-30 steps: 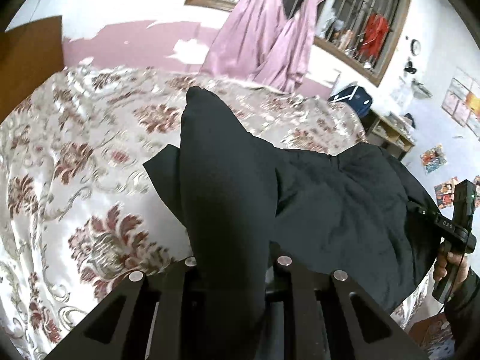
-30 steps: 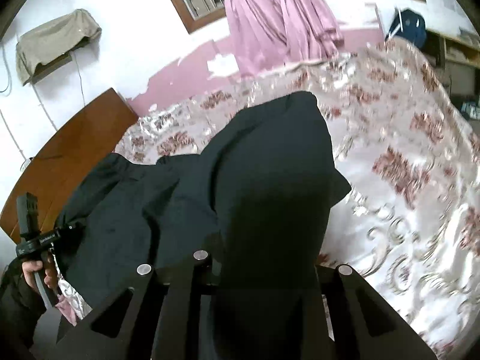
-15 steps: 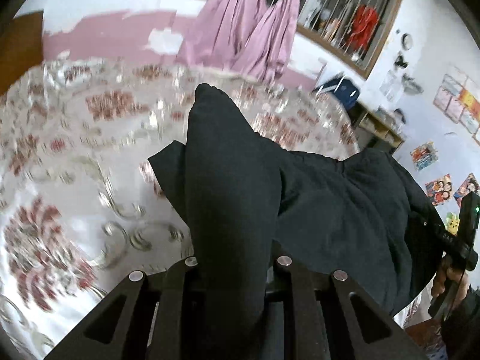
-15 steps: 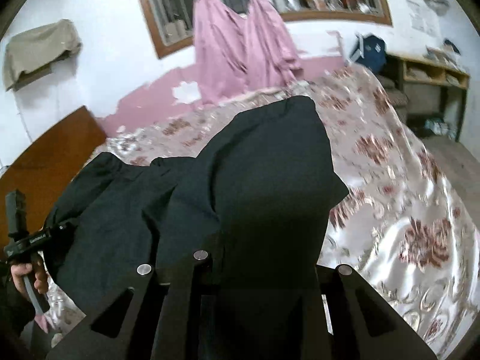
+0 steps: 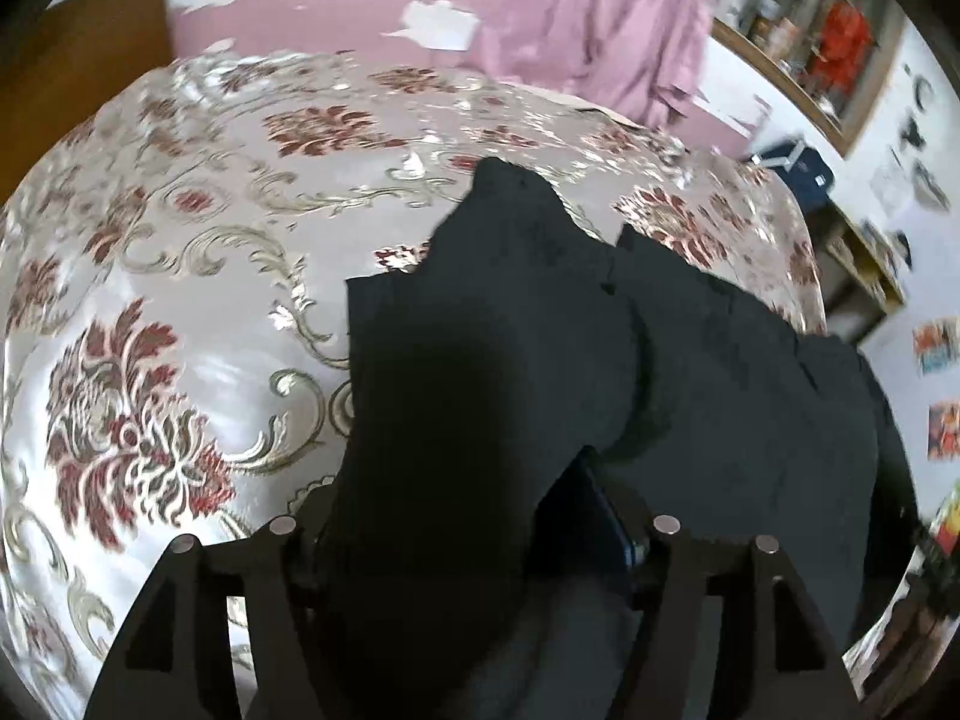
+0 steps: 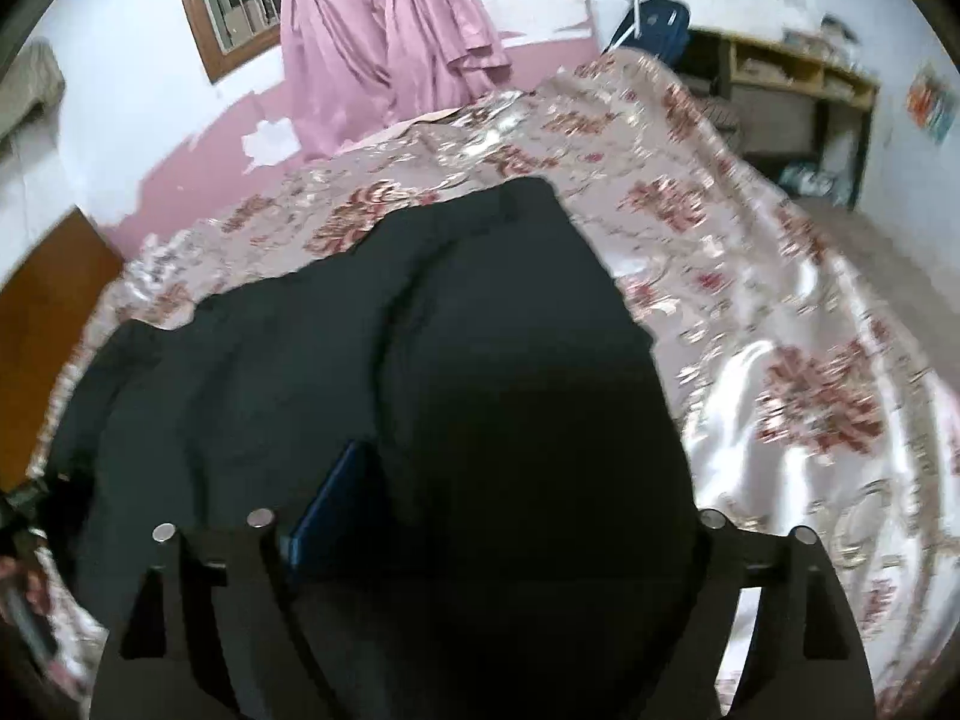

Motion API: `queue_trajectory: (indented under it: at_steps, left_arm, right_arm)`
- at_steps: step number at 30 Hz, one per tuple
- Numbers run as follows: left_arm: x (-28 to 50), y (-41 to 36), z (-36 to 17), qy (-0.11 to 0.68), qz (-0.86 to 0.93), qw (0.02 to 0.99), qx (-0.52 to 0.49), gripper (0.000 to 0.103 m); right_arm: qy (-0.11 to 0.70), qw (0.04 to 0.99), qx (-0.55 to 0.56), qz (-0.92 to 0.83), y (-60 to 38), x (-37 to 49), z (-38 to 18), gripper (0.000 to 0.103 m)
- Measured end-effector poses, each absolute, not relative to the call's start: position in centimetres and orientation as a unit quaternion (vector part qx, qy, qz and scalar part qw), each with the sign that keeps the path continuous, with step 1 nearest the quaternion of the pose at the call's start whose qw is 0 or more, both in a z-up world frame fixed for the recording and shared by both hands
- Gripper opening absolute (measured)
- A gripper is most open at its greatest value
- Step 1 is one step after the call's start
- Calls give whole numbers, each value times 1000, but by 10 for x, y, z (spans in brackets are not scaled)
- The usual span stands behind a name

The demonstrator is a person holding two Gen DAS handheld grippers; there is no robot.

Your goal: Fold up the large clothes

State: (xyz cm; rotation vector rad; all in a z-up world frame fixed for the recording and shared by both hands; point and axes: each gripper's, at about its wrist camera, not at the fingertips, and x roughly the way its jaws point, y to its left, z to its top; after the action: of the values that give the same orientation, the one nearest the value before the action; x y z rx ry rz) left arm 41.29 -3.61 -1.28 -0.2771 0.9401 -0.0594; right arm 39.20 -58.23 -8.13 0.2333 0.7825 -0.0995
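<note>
A large black garment (image 5: 720,372) lies spread on the bed's floral satin cover (image 5: 180,276). Its near fold is draped over my left gripper (image 5: 462,510), whose jaws are opening; cloth hangs between them and covers the left finger, while the right finger's blue pad (image 5: 612,516) is bare. In the right wrist view the same garment (image 6: 288,360) is heaped over my right gripper (image 6: 510,498), whose jaws are also opening. There the left blue pad (image 6: 336,498) is bare and cloth hides the right finger. A hand (image 6: 18,582) on the other gripper shows at the left edge.
A wooden headboard (image 5: 78,60) stands at the bed's left end. Pink curtains (image 6: 384,42) hang at a barred window behind the bed. A blue bag (image 6: 654,24) and a wooden shelf unit (image 6: 792,102) stand past the bed's far right corner.
Both grippers sank toward the bed and their jaws spread from shut on the black cloth to wide apart. The raised folds have slumped lower onto the cover.
</note>
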Motion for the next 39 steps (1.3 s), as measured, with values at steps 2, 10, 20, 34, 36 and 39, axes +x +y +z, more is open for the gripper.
queue_trajectory:
  at_steps: [2, 10, 20, 34, 36, 39]
  left_arm:
    - [409, -32, -9, 446, -18, 884, -139, 69]
    - [374, -40, 34, 371, -42, 919, -128, 86]
    - [311, -79, 84, 279, -91, 954, -54, 102]
    - [211, -98, 112, 186, -118, 975, -27, 103]
    - [198, -95, 111, 179, -117, 977, -22, 103]
    - [183, -91, 110, 177, -114, 977, -25, 103]
  right_arm:
    - [375, 921, 85, -68, -575, 388, -75, 83]
    - [301, 950, -22, -81, -545, 357, -22, 94]
    - [225, 973, -30, -36, -505, 307, 23, 101]
    - [155, 987, -21, -23, -482, 214, 52, 101]
    - [143, 989, -16, -19, -478, 199, 55, 101]
    - [132, 991, -12, -15, -473, 183, 55, 101]
